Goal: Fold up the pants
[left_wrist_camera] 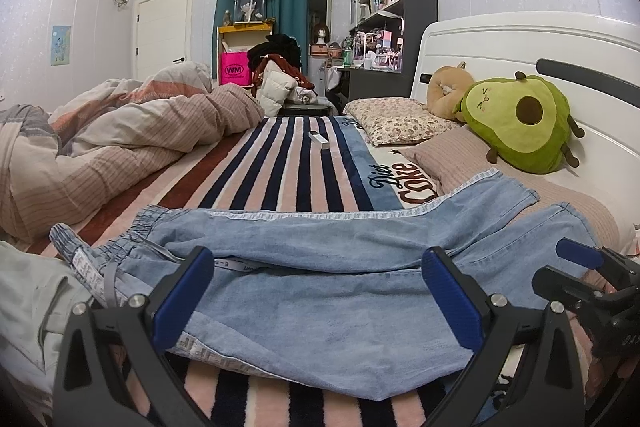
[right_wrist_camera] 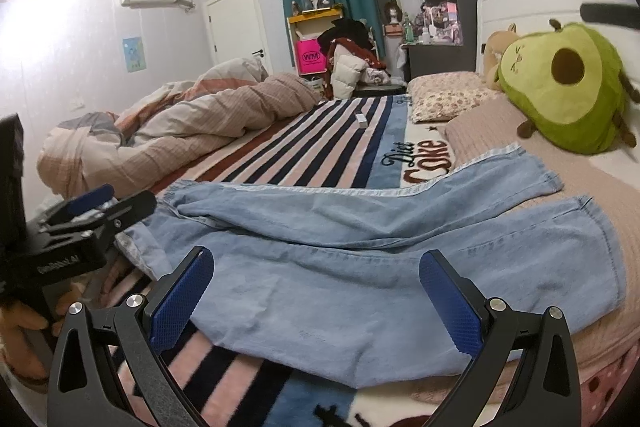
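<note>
Light blue jeans [left_wrist_camera: 320, 239] with a pale printed side stripe lie flat across the striped blanket. The elastic waistband [left_wrist_camera: 120, 247] is at the left and both legs run right, the hems [right_wrist_camera: 552, 183] fanned slightly apart near the pillows. My left gripper [left_wrist_camera: 320, 295] is open, low over the hip area, its blue pads [left_wrist_camera: 188, 299] straddling the cloth with nothing pinched. My right gripper [right_wrist_camera: 316, 295] is also open, over the thigh part of the near leg [right_wrist_camera: 340, 287]. Each gripper shows at the edge of the other's view: the right gripper [left_wrist_camera: 588, 275] and the left gripper [right_wrist_camera: 108, 203], held by a hand [right_wrist_camera: 24, 323].
The striped "Diet Coke" blanket [left_wrist_camera: 288, 163] covers the bed, with a small white box [left_wrist_camera: 320, 141] on it farther back. A rumpled duvet [left_wrist_camera: 120, 135] is heaped at the left. Pillows [left_wrist_camera: 396, 121], an avocado plush [left_wrist_camera: 520, 123] and the white headboard [left_wrist_camera: 520, 47] are at the right. A pale garment [left_wrist_camera: 28, 299] lies at the near left.
</note>
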{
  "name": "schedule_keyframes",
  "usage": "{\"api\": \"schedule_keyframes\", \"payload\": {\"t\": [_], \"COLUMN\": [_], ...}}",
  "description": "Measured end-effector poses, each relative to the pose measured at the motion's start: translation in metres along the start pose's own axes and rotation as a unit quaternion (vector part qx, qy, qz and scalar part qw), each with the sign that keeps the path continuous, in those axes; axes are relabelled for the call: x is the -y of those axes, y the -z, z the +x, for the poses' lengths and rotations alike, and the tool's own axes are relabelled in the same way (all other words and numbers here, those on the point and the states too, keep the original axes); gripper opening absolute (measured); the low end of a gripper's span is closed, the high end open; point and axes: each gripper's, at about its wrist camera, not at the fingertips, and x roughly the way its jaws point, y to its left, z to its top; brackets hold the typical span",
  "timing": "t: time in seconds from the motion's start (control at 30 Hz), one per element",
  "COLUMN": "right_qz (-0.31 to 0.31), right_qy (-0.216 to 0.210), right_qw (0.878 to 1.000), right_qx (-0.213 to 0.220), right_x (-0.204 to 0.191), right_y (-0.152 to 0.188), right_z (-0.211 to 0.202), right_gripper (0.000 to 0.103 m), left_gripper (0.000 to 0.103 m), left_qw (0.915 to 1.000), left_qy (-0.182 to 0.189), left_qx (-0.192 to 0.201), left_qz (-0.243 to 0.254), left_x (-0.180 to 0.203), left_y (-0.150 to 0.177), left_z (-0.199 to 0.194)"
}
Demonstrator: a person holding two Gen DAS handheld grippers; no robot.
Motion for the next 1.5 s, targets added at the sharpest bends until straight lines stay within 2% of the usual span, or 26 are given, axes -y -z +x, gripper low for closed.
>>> {"api": "schedule_keyframes", "payload": {"t": [0.17,0.23,0.33,0.43,0.63,0.73,0.8,0.87,1.03,1.13,1.3,1.37,1.43,1.5], "right_qz": [0.010,0.011,0.008,0.011,0.066,0.130,0.146,0.154,0.172,0.177,0.187,0.197,0.206,0.212], "right_qy": [0.003,-0.009,-0.004,0.012,0.013,-0.013,-0.008,-0.002,0.009,0.011,0.001,-0.003,-0.004,-0.002], "right_qw": [1.000,1.000,1.000,0.998,0.992,0.983,0.980,0.979,0.974,0.972,0.972,0.972,0.971,0.971], "right_qx": [-0.008,-0.020,-0.021,-0.054,-0.107,-0.129,-0.135,-0.131,-0.144,-0.156,-0.142,-0.129,-0.120,-0.110], "right_x": [0.001,0.003,0.003,0.007,0.029,0.045,0.052,0.056,0.055,0.054,0.060,0.063,0.065,0.065], "right_y": [0.001,0.002,0.014,0.033,0.075,0.090,0.096,0.096,0.100,0.102,0.101,0.098,0.095,0.092], "right_z": [0.003,0.008,0.013,0.026,0.039,0.043,0.044,0.041,0.037,0.036,0.041,0.045,0.049,0.051], "right_gripper": [0.103,0.103,0.103,0.103,0.102,0.090,0.079,0.074,0.074,0.074,0.075,0.075,0.074,0.063], "left_gripper": [0.102,0.102,0.102,0.102,0.102,0.102,0.102,0.102,0.102,0.102,0.101,0.093,0.066,0.053], "left_qw": [0.9997,0.9996,0.9983,0.9958,0.9868,0.9830,0.9821,0.9823,0.9826,0.9818,0.9793,0.9792,0.9797,0.9807], "left_qy": [-0.022,-0.026,-0.047,-0.055,-0.067,-0.054,-0.047,-0.041,-0.021,-0.026,-0.040,-0.044,-0.056,-0.063], "left_qx": [-0.010,-0.013,-0.033,-0.066,-0.132,-0.150,-0.154,-0.152,-0.137,-0.130,-0.134,-0.133,-0.134,-0.132], "left_qz": [0.002,0.001,-0.007,-0.032,-0.066,-0.090,-0.097,-0.102,-0.123,-0.136,-0.147,-0.146,-0.138,-0.129], "left_x": [-0.003,-0.009,-0.025,-0.049,-0.084,-0.093,-0.094,-0.095,-0.101,-0.110,-0.122,-0.124,-0.124,-0.125], "left_y": [0.002,0.004,0.011,0.030,0.078,0.095,0.099,0.099,0.089,0.083,0.078,0.077,0.075,0.072], "left_z": [0.004,0.006,0.015,0.024,0.048,0.057,0.060,0.063,0.060,0.062,0.080,0.085,0.087,0.087]}}
